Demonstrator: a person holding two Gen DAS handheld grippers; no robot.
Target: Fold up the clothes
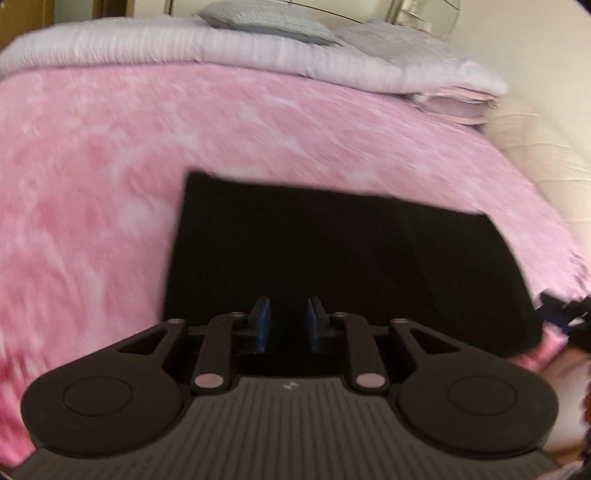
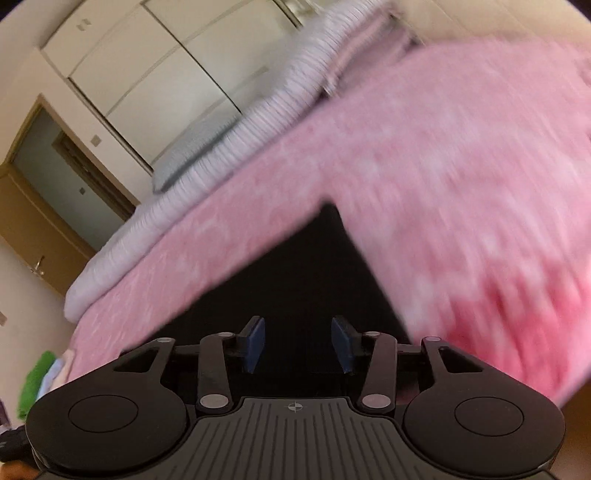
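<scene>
A black garment (image 1: 332,254) lies folded into a flat rectangle on the pink fuzzy blanket (image 1: 110,166). My left gripper (image 1: 288,319) hovers over the garment's near edge, its blue-padded fingers apart with nothing between them. In the right wrist view the same black garment (image 2: 295,280) shows as a dark wedge with one corner pointing away. My right gripper (image 2: 298,341) is over it, open wide and empty. Both views are blurred by motion.
A pale lilac duvet (image 1: 184,48) and a grey pillow (image 1: 266,18) lie at the bed's far end. Folded pink linens (image 1: 454,107) sit at the far right. White wardrobe doors (image 2: 147,74) and a brown door (image 2: 33,236) stand beyond. Green cloth (image 2: 35,380) lies at the bed's left corner.
</scene>
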